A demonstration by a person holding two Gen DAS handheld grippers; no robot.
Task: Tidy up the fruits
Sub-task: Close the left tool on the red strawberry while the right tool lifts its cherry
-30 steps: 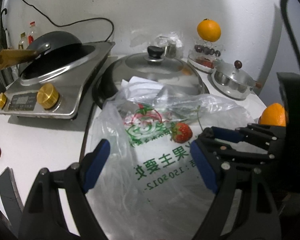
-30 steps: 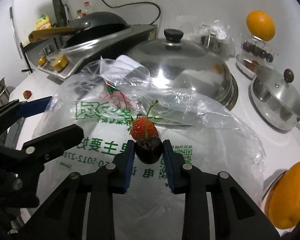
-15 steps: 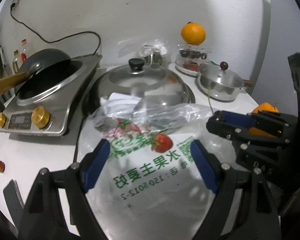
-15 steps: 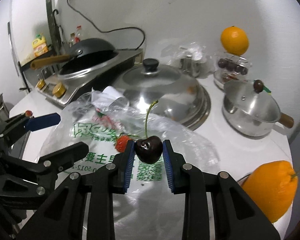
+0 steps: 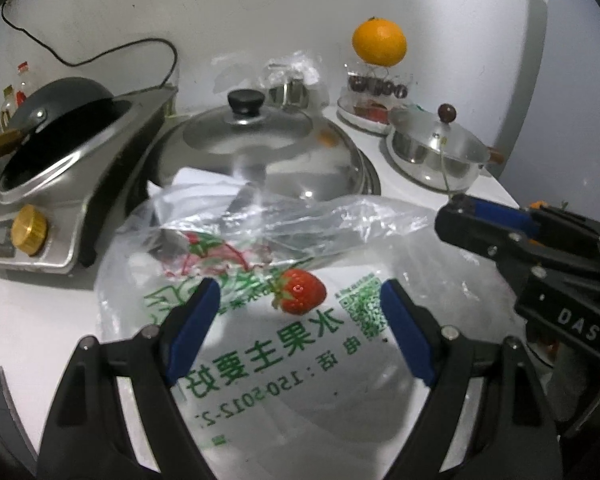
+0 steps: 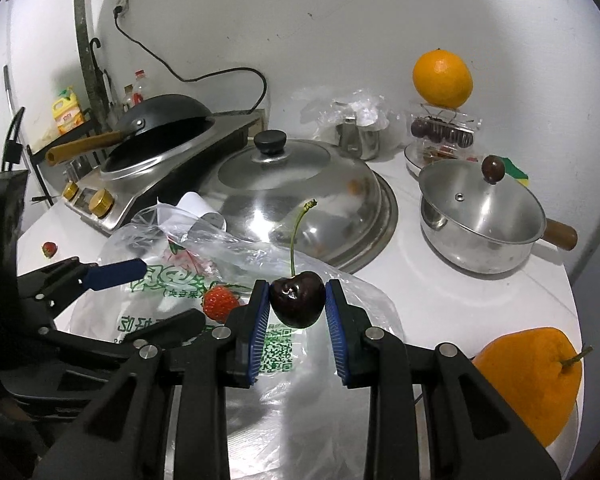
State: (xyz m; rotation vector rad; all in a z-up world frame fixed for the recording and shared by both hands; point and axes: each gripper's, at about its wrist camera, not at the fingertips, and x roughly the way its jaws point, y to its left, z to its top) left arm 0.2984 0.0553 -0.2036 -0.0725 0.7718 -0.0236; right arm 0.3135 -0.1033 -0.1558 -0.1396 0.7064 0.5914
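Your right gripper (image 6: 297, 300) is clenched on a dark cherry (image 6: 297, 299), pads at its widest sides, stem up. It's light, slick and bruisable, so squeeze gently. Your left gripper (image 5: 300, 332) gapes wide, strawberry (image 5: 300, 291) just ahead.

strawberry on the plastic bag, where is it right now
In the left wrist view the strawberry lies on the printed plastic bag, ahead of the open left gripper. In the right wrist view it sits just left of the cherry clamped in the right gripper.
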